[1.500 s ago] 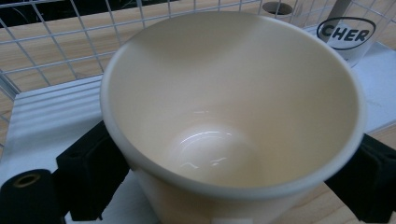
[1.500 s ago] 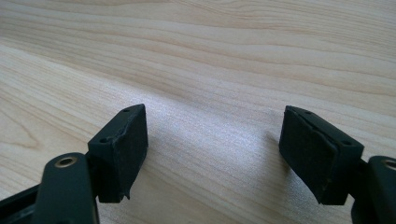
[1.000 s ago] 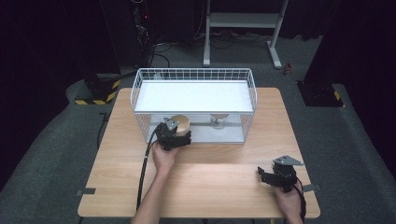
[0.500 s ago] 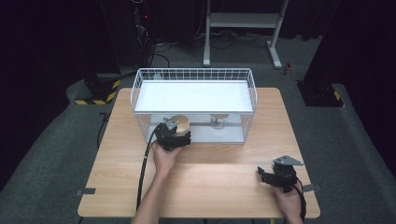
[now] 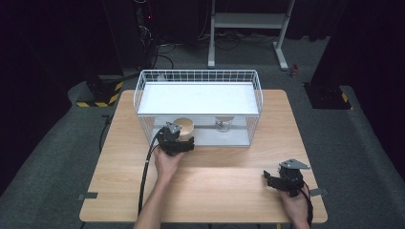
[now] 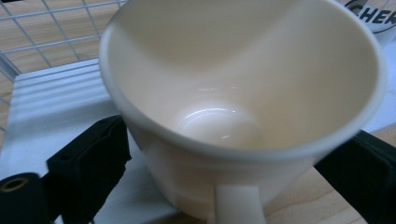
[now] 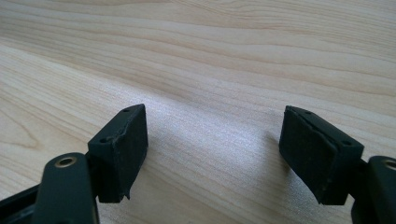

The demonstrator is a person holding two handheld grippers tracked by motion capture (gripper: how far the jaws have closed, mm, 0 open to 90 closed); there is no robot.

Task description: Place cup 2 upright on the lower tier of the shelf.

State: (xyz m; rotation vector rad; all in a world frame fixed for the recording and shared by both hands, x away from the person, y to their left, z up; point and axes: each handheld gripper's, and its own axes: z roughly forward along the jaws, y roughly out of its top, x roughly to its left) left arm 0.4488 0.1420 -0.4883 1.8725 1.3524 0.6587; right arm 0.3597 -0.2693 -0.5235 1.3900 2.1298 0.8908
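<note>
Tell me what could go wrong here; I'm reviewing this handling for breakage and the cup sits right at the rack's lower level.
The left gripper holds the cream cup by its walls, jaws on either side; a smooth glazed cup might slip. The cup is at the lower level of the white wire rack, so its rim could knock the shelf above. A glass stands close by on that level and could be bumped.

A wooden table [image 5: 205, 186] stands on grey floor [image 5: 363, 143]. A white wire basket [image 5: 198, 88] sits on it toward 12 o'clock, reaching the far edge. Strips of tape [image 5: 87, 196] mark the table's corners at 8 and 4 o'clock. The near half is bare wood.
</note>
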